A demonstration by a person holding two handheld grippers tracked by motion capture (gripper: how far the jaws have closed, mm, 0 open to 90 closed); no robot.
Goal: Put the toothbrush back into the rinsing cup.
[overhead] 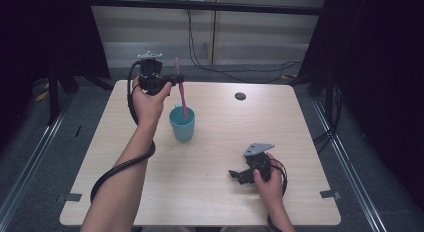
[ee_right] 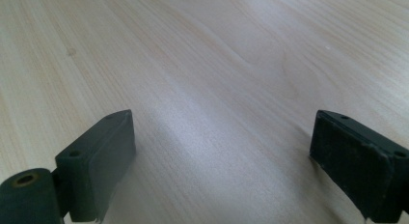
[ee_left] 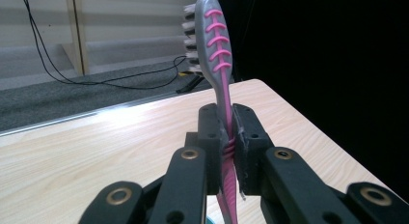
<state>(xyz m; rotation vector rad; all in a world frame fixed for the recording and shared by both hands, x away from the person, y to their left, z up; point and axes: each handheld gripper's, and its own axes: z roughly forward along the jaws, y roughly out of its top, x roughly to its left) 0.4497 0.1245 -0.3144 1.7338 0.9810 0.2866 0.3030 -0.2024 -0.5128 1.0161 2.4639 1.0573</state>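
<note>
Toothbrush (ee_left: 219,50): pink and grey, near upright with the bristle head at the top; in the high view its lower end reaches down into the cup, and contact with the cup cannot be judged.
Toothbrush position in jaws: the handle passes between the two pads, head well above them, lower handle continuing below them.
Left gripper (overhead: 176,81): jaws pressed in on the toothbrush handle, one pad on each side, gripping it; held raised above the far left part of the worktop, just behind the cup.
Cup (overhead: 182,125): teal, upright on the worktop, just in front of the left hand (overhead: 149,101).
Right gripper (ee_right: 222,166): jaws spread wide with bare worktop between them; low over the near right part of the worktop, well apart from the cup.
Worktop (overhead: 225,142): light wood grain, with a dark round insert (overhead: 240,96) near the far edge.
</note>
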